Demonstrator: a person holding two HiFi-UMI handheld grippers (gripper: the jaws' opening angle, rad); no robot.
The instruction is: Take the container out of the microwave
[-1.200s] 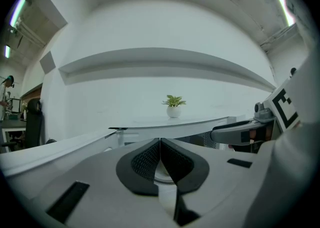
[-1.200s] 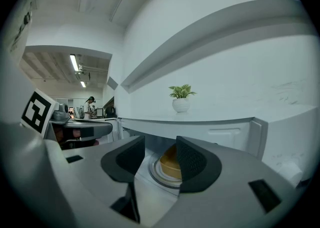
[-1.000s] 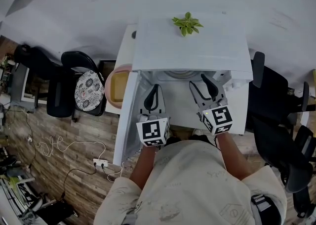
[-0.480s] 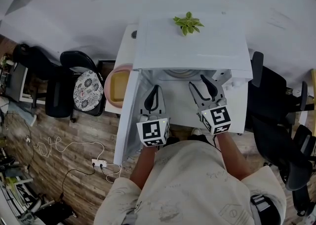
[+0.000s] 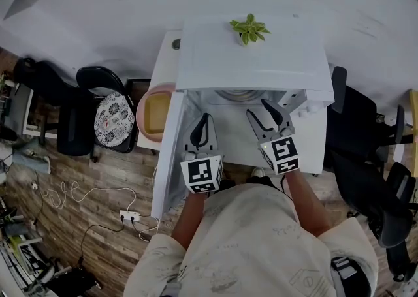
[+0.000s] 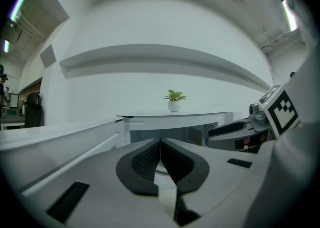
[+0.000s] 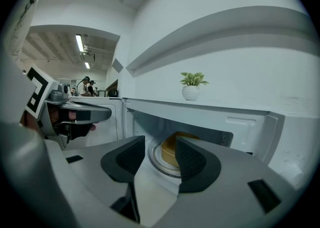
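Inside microwave, container sits ahead of released R tongs; L tongs clenched.

The microwave top carries one small potted plant near its rear edge. The turntable inside the open cavity carries the yellow container. The wooden floor carries chairs and a power strip

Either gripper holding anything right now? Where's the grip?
Nothing is held. The left gripper is shut on nothing; the right gripper is open, with the container ahead of it inside the microwave.
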